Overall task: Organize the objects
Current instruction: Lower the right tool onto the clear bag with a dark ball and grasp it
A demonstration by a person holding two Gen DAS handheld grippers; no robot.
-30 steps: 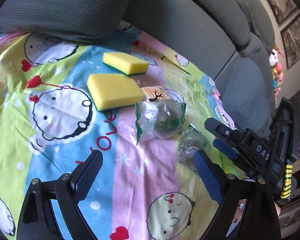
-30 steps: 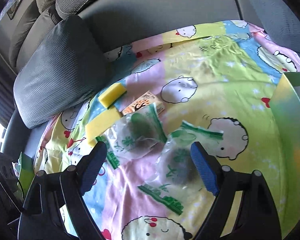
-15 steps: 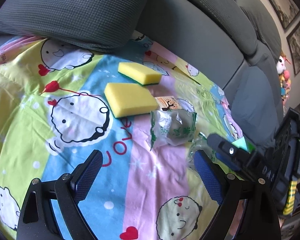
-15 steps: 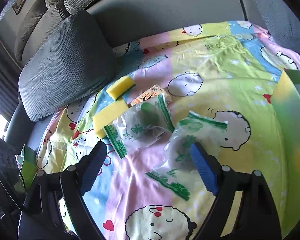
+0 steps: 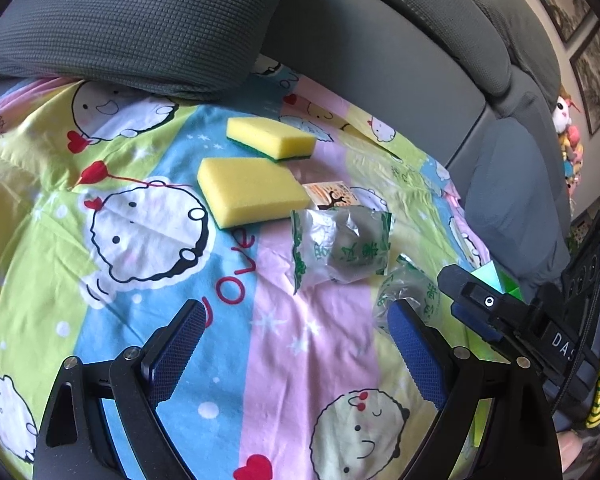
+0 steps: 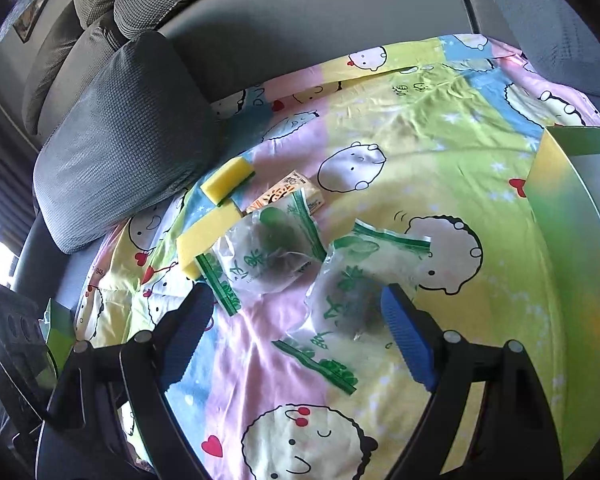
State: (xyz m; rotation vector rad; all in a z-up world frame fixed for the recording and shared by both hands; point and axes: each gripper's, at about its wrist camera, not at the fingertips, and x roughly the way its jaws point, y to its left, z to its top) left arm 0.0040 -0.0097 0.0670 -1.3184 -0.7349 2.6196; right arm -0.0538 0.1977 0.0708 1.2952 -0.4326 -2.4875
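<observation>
sofa sheet (image 5: 260, 340) slid nearer; left gripper (image 5: 296, 344) and right gripper (image 6: 300, 320) stay released.

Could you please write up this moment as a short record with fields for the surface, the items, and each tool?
surface: cartoon bedsheet on a grey sofa
sponges: two yellow sponges, side by side
small box: orange carton
bags: two clear green-printed bags
left tool: open, empty
right tool: open, straddling the nearer bag
</observation>
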